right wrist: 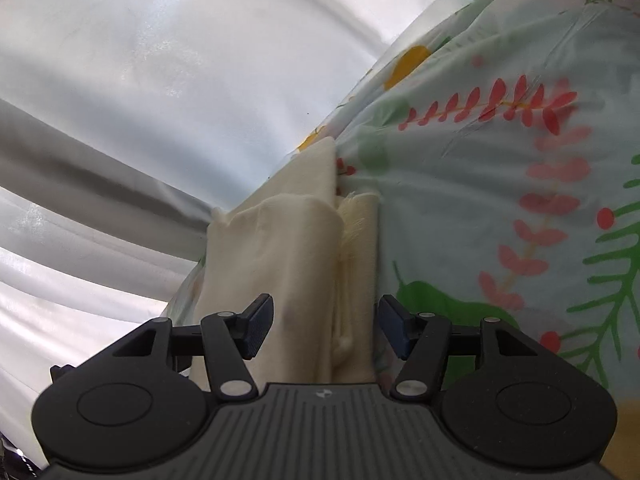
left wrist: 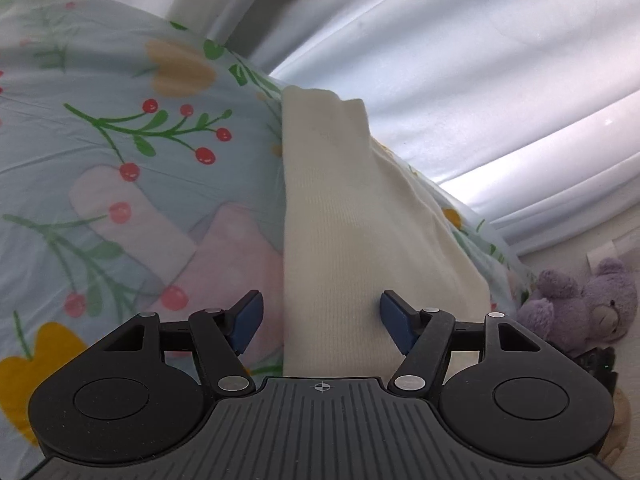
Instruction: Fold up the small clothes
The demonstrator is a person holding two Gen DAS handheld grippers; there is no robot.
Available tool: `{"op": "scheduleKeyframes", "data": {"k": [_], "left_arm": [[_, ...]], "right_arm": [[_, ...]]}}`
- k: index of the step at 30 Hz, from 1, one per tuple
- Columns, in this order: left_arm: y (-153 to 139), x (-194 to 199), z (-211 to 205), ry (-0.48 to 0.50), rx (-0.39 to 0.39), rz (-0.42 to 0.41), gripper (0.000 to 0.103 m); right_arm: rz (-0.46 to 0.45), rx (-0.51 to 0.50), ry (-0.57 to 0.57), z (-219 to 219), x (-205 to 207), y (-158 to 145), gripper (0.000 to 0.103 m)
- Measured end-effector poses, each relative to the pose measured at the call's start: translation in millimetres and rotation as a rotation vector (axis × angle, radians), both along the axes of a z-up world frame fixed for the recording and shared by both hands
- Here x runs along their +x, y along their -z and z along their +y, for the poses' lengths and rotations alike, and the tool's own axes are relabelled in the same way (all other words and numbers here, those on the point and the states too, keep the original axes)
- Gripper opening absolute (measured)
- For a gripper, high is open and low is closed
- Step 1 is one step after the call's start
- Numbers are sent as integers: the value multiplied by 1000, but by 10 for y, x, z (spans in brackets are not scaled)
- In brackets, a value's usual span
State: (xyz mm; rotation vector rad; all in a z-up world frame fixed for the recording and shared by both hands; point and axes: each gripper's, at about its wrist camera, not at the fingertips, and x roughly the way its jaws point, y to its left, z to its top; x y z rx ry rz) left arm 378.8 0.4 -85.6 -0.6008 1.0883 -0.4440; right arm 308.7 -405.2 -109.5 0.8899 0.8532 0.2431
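Between the wide-spread fingers of the left gripper (left wrist: 321, 322) and the right gripper (right wrist: 326, 326) lies the cream knitted cloth (left wrist: 336, 240), folded on the floral sheet (left wrist: 120, 128). If either closes off-centre, only the top layer may lift and the fold may slide apart.

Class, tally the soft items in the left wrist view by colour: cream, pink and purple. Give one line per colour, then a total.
Cream garment: 1
Pink cloths: 2
Purple teddy: 1
Total: 4
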Motion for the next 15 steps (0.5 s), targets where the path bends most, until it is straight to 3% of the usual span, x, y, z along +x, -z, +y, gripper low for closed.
{"op": "scheduleKeyframes", "data": {"k": [4, 8, 11, 13, 15], "left_arm": [[119, 160, 17, -16, -77, 37, 69], [125, 249, -40, -14, -92, 39, 67], [118, 298, -109, -9, -86, 33, 62], [129, 315, -149, 0, -76, 34, 51], [106, 293, -130, 7, -66, 19, 45]], "right_arm": [[-15, 110, -2, -71, 137, 119, 59], [-16, 191, -2, -93, 259, 155, 60], [-14, 157, -35, -3, 358, 143, 59], [-17, 140, -50, 61, 408, 126, 58], [-7, 107, -64, 148, 446, 91, 49]]}}
